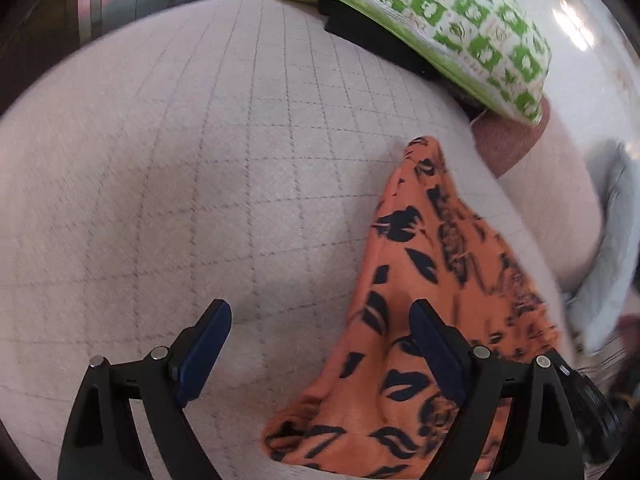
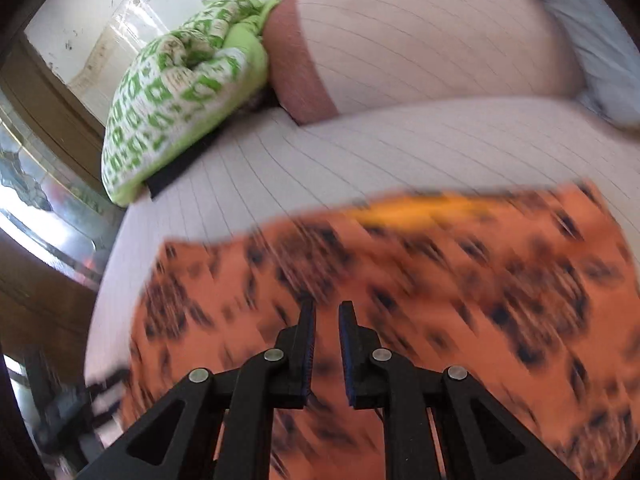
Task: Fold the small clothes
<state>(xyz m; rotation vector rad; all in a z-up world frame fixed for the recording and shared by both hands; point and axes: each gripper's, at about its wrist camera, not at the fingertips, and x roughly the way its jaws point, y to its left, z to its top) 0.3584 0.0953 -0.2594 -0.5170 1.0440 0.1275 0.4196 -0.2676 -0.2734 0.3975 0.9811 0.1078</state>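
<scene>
Left gripper (image 1: 320,344): your jaws stand wide apart, pointed down at the bed, nothing pinched. Left finger hangs over bare grid-quilted cover (image 1: 180,184); right finger sits over the left part of the orange leaf-print garment (image 1: 424,280), which lies on the cover as a long wedge, narrow tip pointing away toward the pillows, wide bunched end near the bottom of the left wrist view. Can't tell if that finger touches the cloth.

Farther back: green patterned pillow (image 1: 432,20) lies on something flat and black (image 1: 360,36), with a rust-and-pale pillow (image 1: 508,148) just beside it on the right.

Right gripper (image 2: 326,312): your jaws are nearly closed, a narrow slit between the pads, tips over the orange garment (image 2: 460,280). The view is badly motion-blurred (prints smear into streaks), so whether a fold of cloth is actually caught in the slit I can't tell. The garment spreads wide across the lower right wrist view, on the cover (image 2: 360,160). Green pillow (image 2: 172,92) sits upper left, the rust-and-pale one (image 2: 400,40) behind the garment.
</scene>
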